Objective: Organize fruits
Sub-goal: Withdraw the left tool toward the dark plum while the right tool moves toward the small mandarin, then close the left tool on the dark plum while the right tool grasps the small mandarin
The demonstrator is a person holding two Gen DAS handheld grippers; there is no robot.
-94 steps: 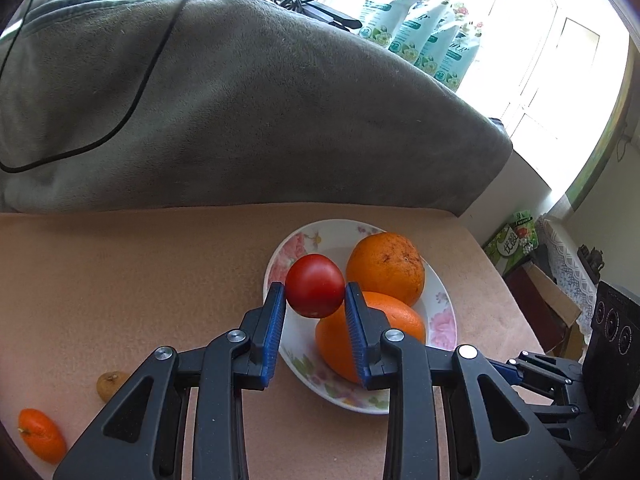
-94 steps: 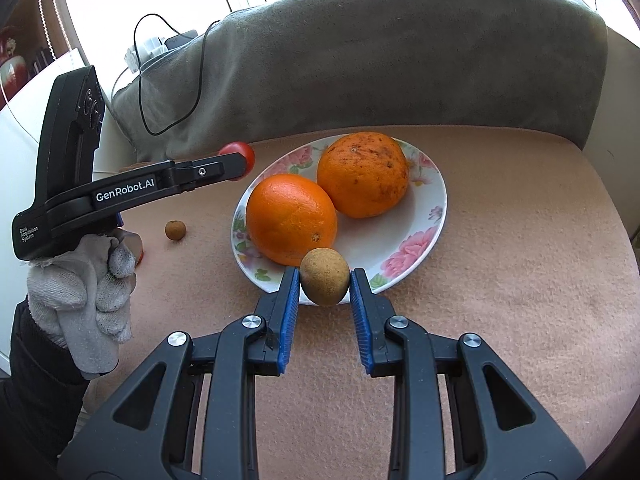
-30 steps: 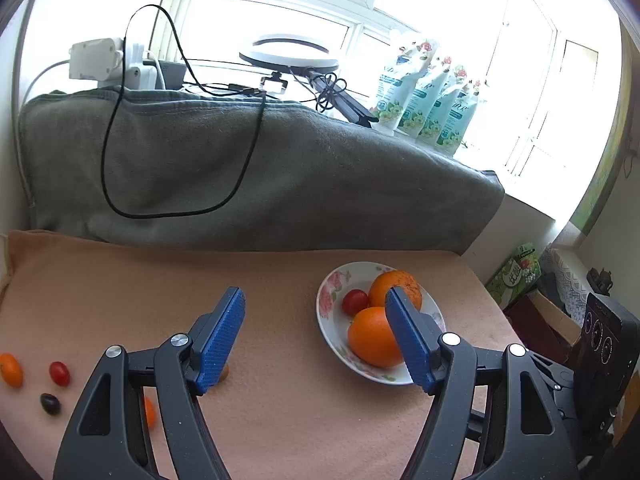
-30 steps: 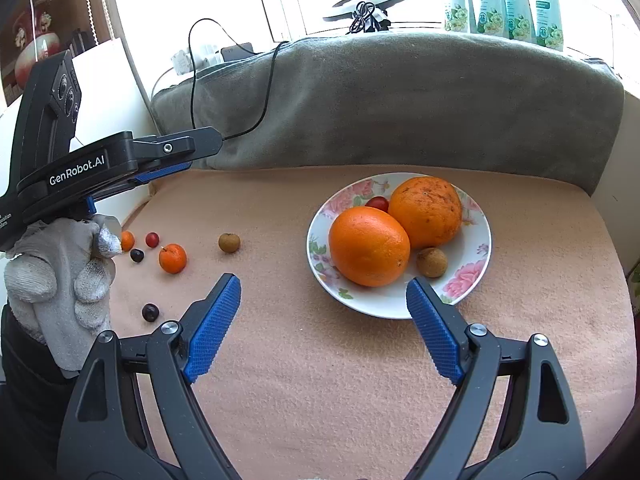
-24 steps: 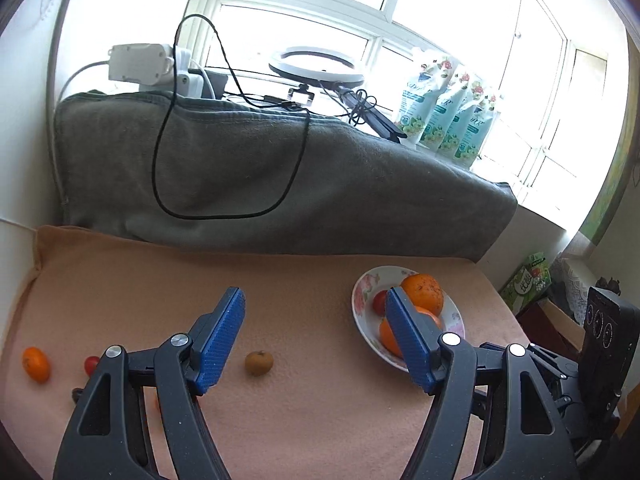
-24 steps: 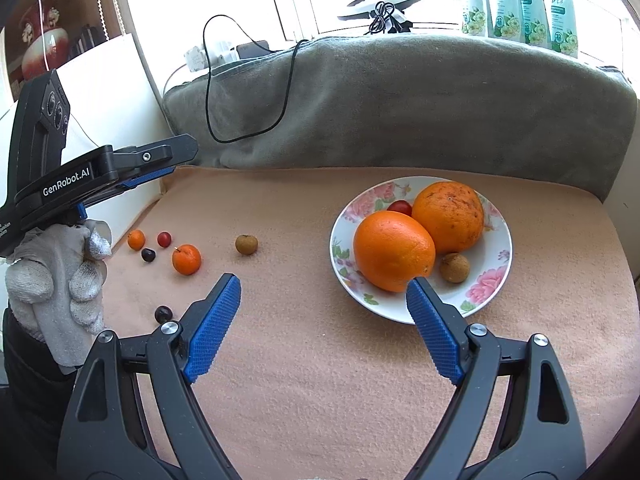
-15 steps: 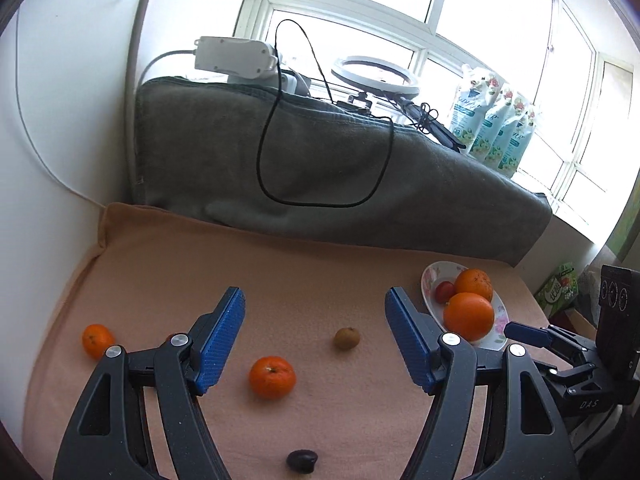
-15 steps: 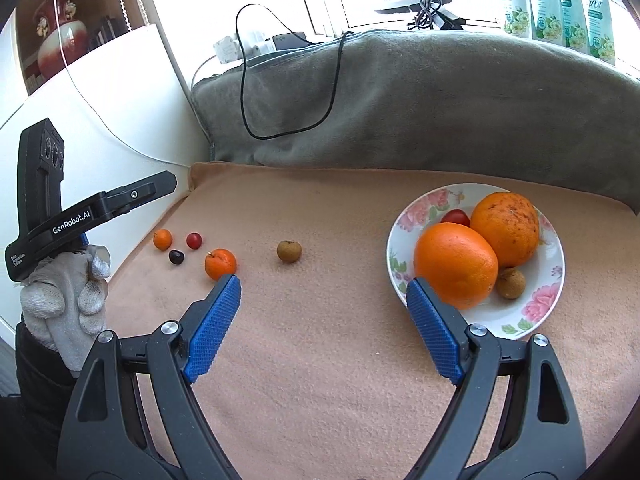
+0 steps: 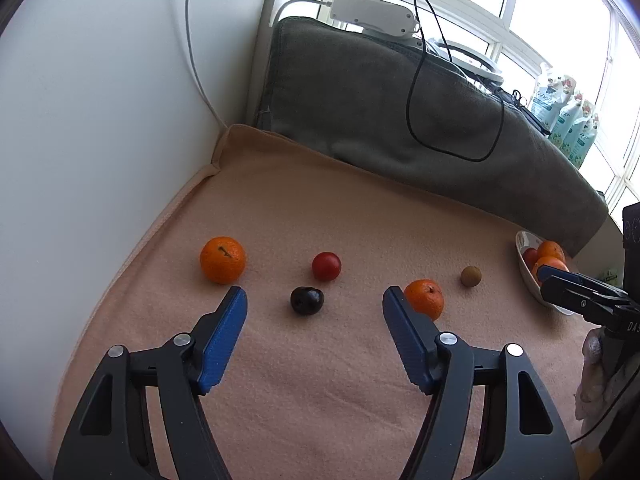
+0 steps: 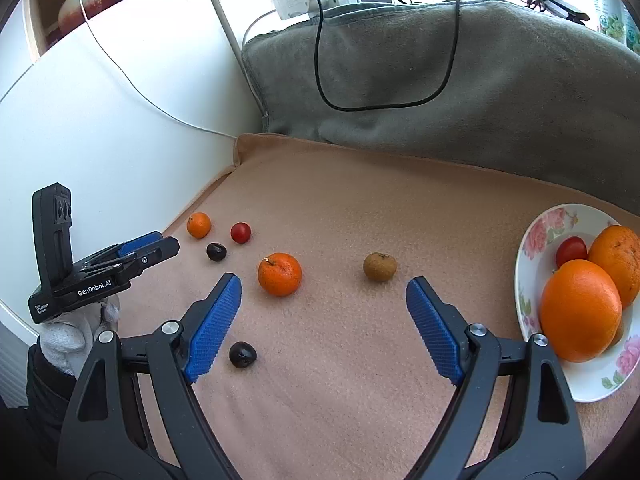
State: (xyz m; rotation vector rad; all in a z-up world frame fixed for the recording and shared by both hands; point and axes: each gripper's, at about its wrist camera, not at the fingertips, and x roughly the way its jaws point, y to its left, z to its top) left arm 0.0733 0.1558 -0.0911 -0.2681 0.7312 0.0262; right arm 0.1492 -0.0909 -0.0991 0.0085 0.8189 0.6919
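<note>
Both grippers spread wide, empty. Left gripper (image 9: 315,308) frames the dark fruit (image 9: 306,300) at frame centre, likely my next pick. Right gripper (image 10: 324,298) brackets the tangerine (image 10: 279,274) and brown fruit (image 10: 379,266); plate (image 10: 532,240) at right edge holds the sorted oranges.

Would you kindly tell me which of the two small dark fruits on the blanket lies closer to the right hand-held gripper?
The dark round fruit beside the right hand-held gripper's left blue finger; the other dark fruit lies farther off, by the small red tomato.
</note>
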